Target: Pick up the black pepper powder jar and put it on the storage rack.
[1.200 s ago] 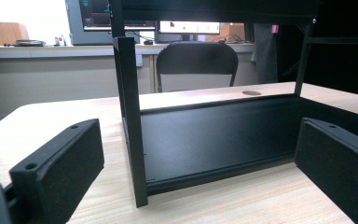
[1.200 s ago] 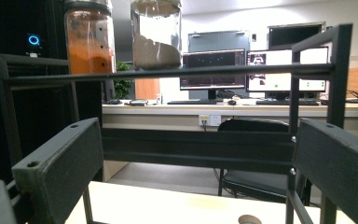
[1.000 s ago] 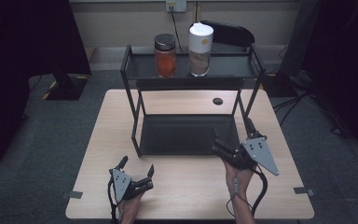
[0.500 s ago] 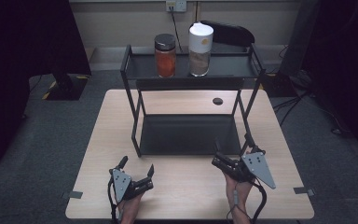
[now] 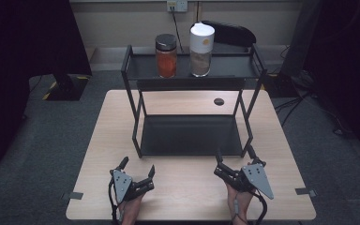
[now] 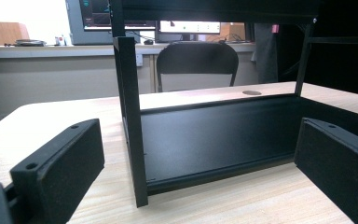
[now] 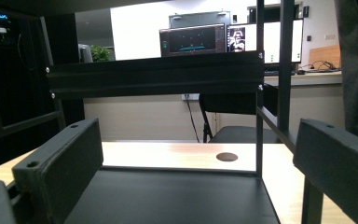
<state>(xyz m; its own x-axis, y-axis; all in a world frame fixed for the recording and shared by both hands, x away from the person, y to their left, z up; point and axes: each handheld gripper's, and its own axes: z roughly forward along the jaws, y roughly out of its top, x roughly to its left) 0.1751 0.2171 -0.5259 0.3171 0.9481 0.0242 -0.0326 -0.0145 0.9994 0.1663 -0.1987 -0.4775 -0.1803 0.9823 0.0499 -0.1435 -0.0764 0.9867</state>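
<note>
Ahead of both tools, well apart from them, stands a black two-tier rack (image 5: 192,136) on the tabletop (image 5: 108,140). Left tool (image 5: 136,171) rests low at the near edge, jaws spread wide, nothing between them. Right tool (image 5: 234,161) sits just short of the rack's near right leg, jaws likewise wide and empty; a hand (image 5: 236,199) shows behind it.

Left gripper view: the pads (image 6: 70,163) frame the rack's near left post (image 6: 130,116) and the lower tray (image 6: 214,135), which is bare. Tool is held low and level, aimed a little toward the rack's left corner.

Right gripper view: the pads (image 7: 60,172) frame the lower tray (image 7: 177,196) head-on, with the upper shelf rail (image 7: 154,77) across the top. A round cable hole (image 7: 227,157) in the tabletop lies beyond the tray.

Up and beyond both tools, on the upper shelf (image 5: 243,70): a glass jar with orange contents (image 5: 166,56) and, just beside it to the right, a taller canister with a white lid (image 5: 201,49). Both upright, slightly apart from each other, toward the shelf's middle.

Judgement: both tools parked open at a neutral start or rest pose, clear of the rack so neither cable nor jaw fouls its frame. The jar and canister are the likely work; reaching either calls for lifting well above the top rail first.
</note>
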